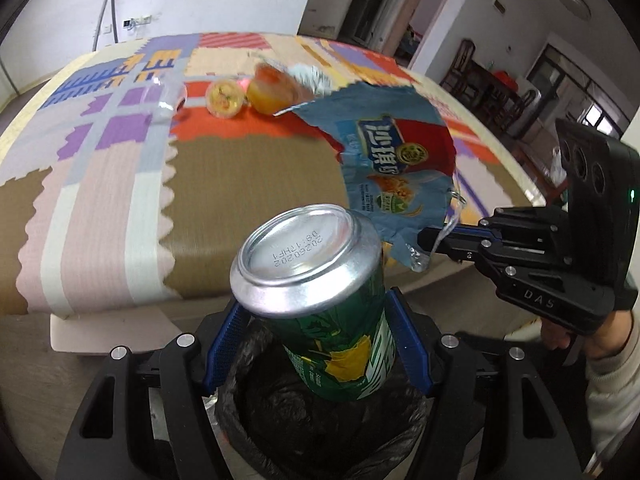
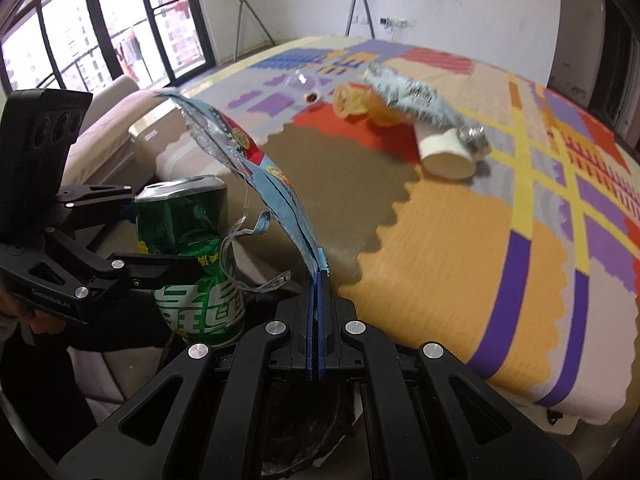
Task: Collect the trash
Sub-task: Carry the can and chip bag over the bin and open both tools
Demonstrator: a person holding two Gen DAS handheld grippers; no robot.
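My left gripper (image 1: 316,344) is shut on a green drink can (image 1: 320,292), bottom end up, just above a bin lined with a black bag (image 1: 320,432). The same can (image 2: 192,248) shows at the left of the right wrist view, between the left gripper's black fingers (image 2: 152,272). My right gripper (image 2: 319,276) is shut on the torn edge of a blue snack bag (image 2: 260,176), which hangs in the air. In the left wrist view that snack bag (image 1: 392,160) is pinched by the right gripper (image 1: 430,240) at the right, over the table's near edge.
A patchwork tablecloth (image 2: 460,240) covers the table. On it lie a yellow jelly cup (image 1: 225,98), an orange cup (image 1: 268,96), a clear plastic cup (image 1: 168,98), a white paper cup (image 2: 444,152), a silver-white wrapper (image 2: 408,96) and a foil ball (image 2: 474,138). A beige sofa (image 2: 120,120) stands beyond.
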